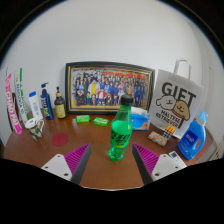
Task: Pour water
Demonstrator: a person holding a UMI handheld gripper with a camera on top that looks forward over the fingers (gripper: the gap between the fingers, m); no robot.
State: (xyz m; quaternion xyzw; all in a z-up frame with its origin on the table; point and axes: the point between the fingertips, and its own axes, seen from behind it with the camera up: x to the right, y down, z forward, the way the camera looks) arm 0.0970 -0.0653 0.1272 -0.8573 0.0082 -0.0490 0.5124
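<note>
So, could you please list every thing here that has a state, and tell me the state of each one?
hand-held gripper: open, holding nothing.
green bottle: upright, cap on, just ahead of the fingers.
framed photo: standing against the wall.
gift bag: upright, beside the photo.
blue bottle: upright, closed.
pump bottle: upright.
yellow-capped bottle: upright.

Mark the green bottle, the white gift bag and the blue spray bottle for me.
green bottle (121, 133), gripper view, on its label, mid-body.
white gift bag (176, 102), gripper view, on its printed front face.
blue spray bottle (193, 140), gripper view, on its blue body.
</note>
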